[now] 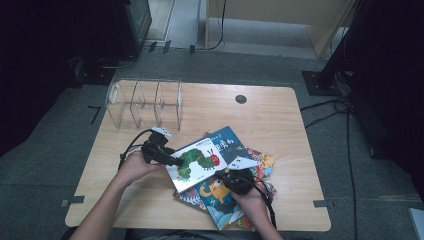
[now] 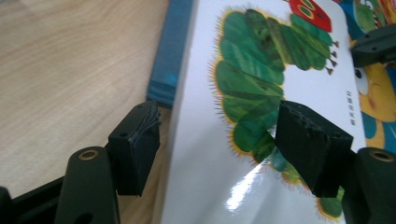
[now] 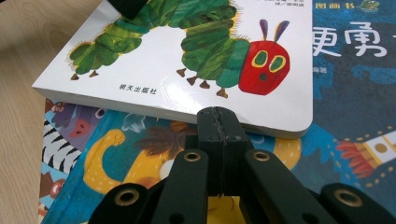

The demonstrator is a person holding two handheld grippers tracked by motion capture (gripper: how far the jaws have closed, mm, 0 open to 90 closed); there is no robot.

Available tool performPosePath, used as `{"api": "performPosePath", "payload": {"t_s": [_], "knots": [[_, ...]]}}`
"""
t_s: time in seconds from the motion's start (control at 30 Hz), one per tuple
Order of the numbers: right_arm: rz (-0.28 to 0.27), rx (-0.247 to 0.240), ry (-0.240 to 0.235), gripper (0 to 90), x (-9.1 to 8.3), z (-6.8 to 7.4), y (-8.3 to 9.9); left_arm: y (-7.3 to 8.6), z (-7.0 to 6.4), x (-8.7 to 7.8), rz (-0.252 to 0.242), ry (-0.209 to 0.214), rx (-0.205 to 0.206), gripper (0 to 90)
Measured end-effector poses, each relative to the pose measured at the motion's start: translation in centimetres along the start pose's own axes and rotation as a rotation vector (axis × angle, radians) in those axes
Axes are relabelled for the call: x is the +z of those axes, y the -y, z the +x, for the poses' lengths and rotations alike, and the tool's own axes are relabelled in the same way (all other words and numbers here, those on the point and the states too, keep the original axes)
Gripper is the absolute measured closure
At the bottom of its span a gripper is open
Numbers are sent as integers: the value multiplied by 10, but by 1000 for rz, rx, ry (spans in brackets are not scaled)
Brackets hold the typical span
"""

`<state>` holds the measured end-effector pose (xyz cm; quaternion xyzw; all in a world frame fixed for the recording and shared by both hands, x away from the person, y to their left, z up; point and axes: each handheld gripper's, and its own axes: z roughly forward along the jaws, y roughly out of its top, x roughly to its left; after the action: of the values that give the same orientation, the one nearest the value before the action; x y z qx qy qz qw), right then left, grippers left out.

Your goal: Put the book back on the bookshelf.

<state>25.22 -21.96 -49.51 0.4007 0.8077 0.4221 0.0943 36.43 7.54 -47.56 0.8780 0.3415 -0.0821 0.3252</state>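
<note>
We straddle the caterpillar book (image 2: 261,116)
Left gripper (image 2: 224,144) spread across its edge, right gripper (image 3: 218,128) pressed together below it; closing shallow risks slipping.

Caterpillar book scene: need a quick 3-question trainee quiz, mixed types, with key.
1. True or false: the left gripper has its jaws open astride the edge of the caterpillar book.
2. The right gripper has its jaws: A) wide open B) closed together C) clamped on a cable.
3. What does the caterpillar book lie on?

Key:
1. True.
2. B; its tip is at the book's near edge.
3. Other picture books, including a blue one, on the wooden table.
</note>
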Motion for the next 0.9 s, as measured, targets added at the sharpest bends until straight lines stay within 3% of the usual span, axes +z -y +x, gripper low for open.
{"api": "performPosePath", "payload": {"t_s": [0.2,0.37,0.53,0.73,0.9], "knots": [[2,-6,-14,900,5,-5,-5,2,-4,1,7,-7,-13,275],[4,-10,-27,900,13,-8,-13,1,4,3,12,14,-70,261],[8,-18,-26,900,18,-9,-18,1,7,1,33,21,-85,259],[14,-38,-28,900,29,-10,-28,1,14,2,72,65,-146,247],[13,-28,-38,900,33,-11,-31,1,13,0,81,40,-170,244]]}}
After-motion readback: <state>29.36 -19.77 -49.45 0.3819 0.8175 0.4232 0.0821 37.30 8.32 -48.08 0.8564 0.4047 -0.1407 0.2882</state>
